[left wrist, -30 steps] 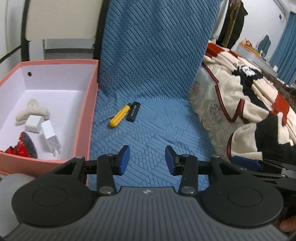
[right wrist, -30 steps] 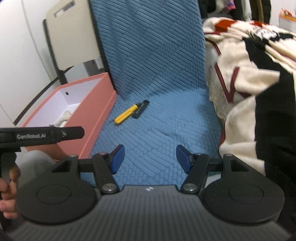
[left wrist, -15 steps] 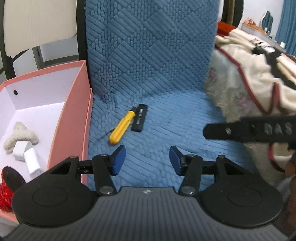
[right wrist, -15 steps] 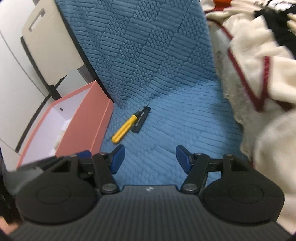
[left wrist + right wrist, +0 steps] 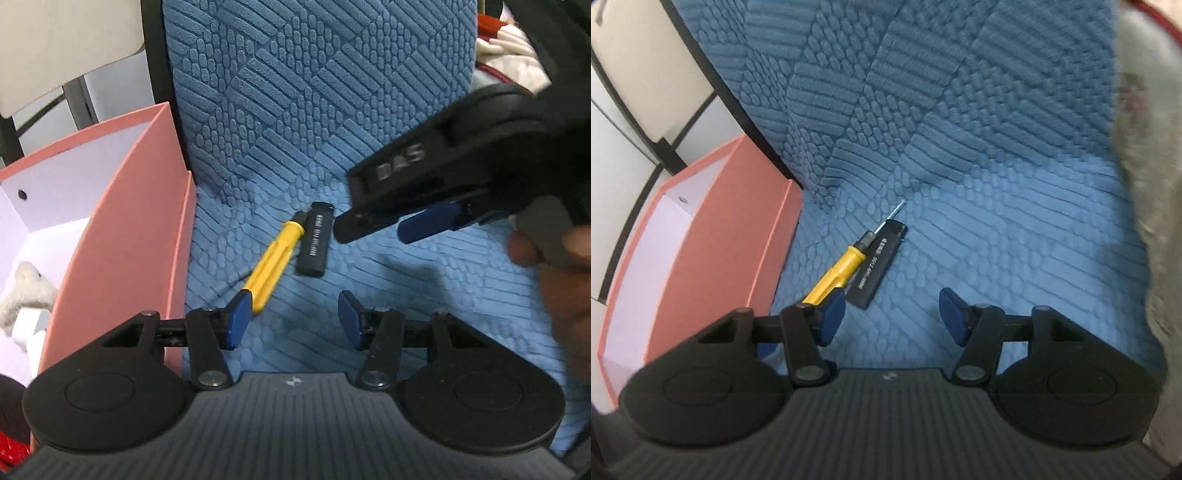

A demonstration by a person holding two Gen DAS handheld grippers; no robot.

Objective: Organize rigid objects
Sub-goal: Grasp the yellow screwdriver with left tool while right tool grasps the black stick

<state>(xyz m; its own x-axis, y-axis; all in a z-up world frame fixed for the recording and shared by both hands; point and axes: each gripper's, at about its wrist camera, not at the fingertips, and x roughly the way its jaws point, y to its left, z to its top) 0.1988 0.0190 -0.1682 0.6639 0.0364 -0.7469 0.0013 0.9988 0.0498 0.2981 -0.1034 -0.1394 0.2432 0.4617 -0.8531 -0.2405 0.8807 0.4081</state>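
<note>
Screwdriver (image 5: 272,263) handle end hidden behind left gripper (image 5: 291,319).

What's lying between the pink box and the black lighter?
The yellow screwdriver lies between the pink box and the black lighter, touching the lighter; both views show it.

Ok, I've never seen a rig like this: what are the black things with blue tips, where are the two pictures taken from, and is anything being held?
They are hand-held grippers, one in each of a person's hands, each with a camera looking along its two blue-padded fingers. One picture looks past the left gripper, the other past the right gripper. The right gripper also shows from the side in the left view, with part of a hand behind it. On the blue textured mat lie a yellow screwdriver and a black stick, side by side. A pink box stands beside the mat. Nothing is held: the left gripper is open, and the right gripper's jaws are closing on nothing.
</note>
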